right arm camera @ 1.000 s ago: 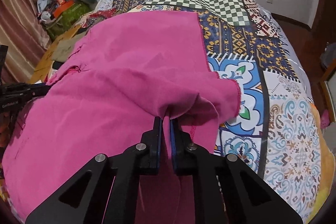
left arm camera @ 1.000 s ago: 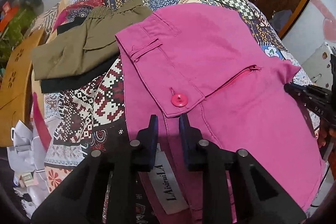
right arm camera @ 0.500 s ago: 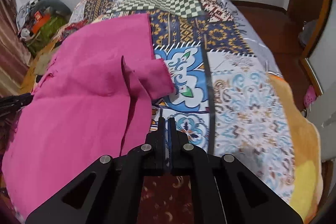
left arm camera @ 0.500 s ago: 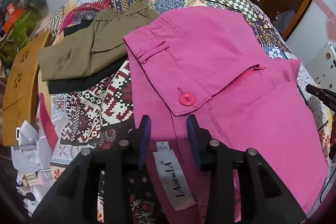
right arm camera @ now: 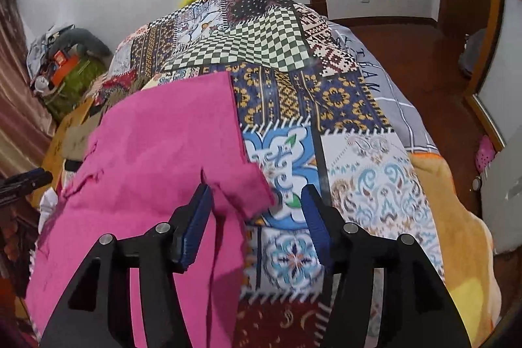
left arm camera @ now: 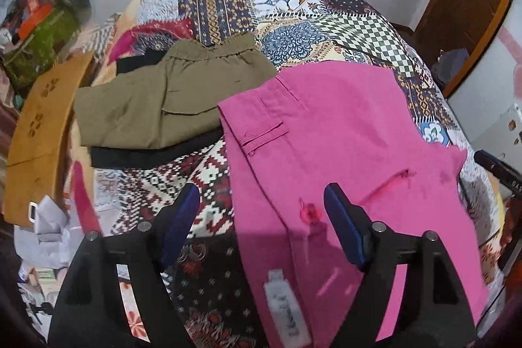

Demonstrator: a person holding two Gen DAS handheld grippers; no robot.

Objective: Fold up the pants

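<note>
The pants [left arm camera: 342,145] are judged soft, light and limp; hems or waistband are best pinched. Both hand-held grippers [left arm camera: 261,207] [right arm camera: 257,207] are held open, empty.

White label [left arm camera: 287,307] on pink pants [left arm camera: 342,136] blurred, unreadable; black garment [left arm camera: 156,155] mostly under olive shorts [left arm camera: 169,100]

I've let go on both sides: my left gripper [left arm camera: 261,201] has spread wide above the pink pants [left arm camera: 342,152]. My right gripper [right arm camera: 256,204], earlier clamped on their hem, now gapes over that loose corner.
</note>
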